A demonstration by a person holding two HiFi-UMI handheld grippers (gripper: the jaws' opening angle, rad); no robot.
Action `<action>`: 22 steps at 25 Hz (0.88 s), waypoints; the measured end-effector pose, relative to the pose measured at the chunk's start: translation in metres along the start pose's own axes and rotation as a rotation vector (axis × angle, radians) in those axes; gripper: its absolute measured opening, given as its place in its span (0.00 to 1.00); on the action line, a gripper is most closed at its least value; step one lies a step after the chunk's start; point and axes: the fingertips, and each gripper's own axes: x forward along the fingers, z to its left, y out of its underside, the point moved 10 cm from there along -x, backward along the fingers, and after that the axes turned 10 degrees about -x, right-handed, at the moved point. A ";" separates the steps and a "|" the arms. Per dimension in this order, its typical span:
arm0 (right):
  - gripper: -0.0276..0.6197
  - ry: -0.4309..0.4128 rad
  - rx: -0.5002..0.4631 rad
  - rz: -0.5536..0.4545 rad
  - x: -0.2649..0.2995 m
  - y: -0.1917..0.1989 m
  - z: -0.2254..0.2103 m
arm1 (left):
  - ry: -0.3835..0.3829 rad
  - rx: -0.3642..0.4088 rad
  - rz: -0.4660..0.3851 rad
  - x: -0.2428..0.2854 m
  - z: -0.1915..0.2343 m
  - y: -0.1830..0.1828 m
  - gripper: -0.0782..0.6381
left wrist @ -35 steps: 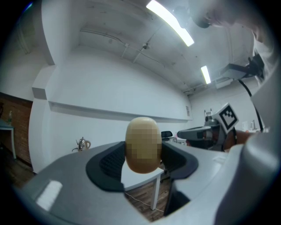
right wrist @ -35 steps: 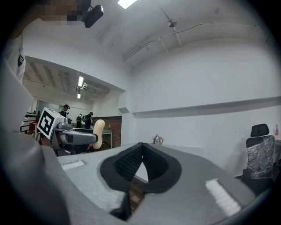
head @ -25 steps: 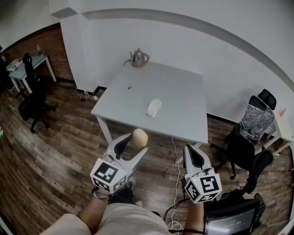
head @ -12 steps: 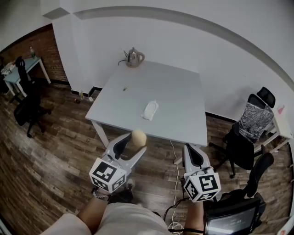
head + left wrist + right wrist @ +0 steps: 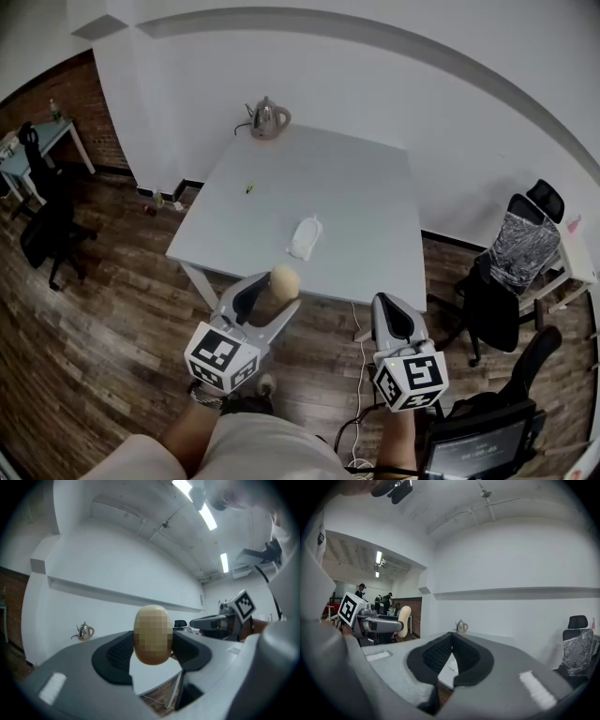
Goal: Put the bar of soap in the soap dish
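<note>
Left gripper (image 5: 277, 292) clamps bar of soap (image 5: 285, 278) short of the surface (image 5: 366, 206), right gripper (image 5: 390, 307) closed empty; carry to soap dish (image 5: 305, 237) at 12 o'clock, centre, lower, then release.

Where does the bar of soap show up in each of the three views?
Head view: bar of soap low centre, clamped in the left gripper, just short of the table.
Left gripper view: dead centre, between the jaws.
Right gripper view: far left, upright in the left gripper.
Shared landmark: the kettle at the table's far edge, visible in all three.
</note>
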 end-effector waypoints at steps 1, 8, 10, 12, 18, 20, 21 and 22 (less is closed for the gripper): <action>0.05 0.001 0.003 0.001 0.005 -0.001 -0.001 | 0.002 0.000 0.000 0.003 0.005 -0.001 0.49; 0.05 0.034 -0.023 0.014 0.040 -0.007 -0.008 | 0.011 -0.001 0.001 0.024 0.039 -0.010 0.49; 0.05 0.039 -0.025 0.021 0.049 -0.008 -0.008 | 0.013 -0.003 0.001 0.027 0.047 -0.013 0.49; 0.05 0.039 -0.026 0.024 0.057 -0.009 -0.009 | 0.015 -0.004 0.001 0.032 0.055 -0.015 0.49; 0.05 0.044 -0.037 0.035 0.084 -0.009 -0.013 | 0.021 0.001 0.013 0.049 0.075 -0.020 0.49; 0.05 0.049 -0.036 0.032 0.092 -0.010 -0.015 | 0.023 0.005 0.015 0.054 0.081 -0.023 0.49; 0.05 0.048 -0.035 0.031 0.096 -0.011 -0.016 | 0.024 0.006 0.015 0.056 0.084 -0.024 0.49; 0.05 0.046 -0.034 0.032 0.099 -0.011 -0.016 | 0.024 0.007 0.016 0.059 0.087 -0.025 0.49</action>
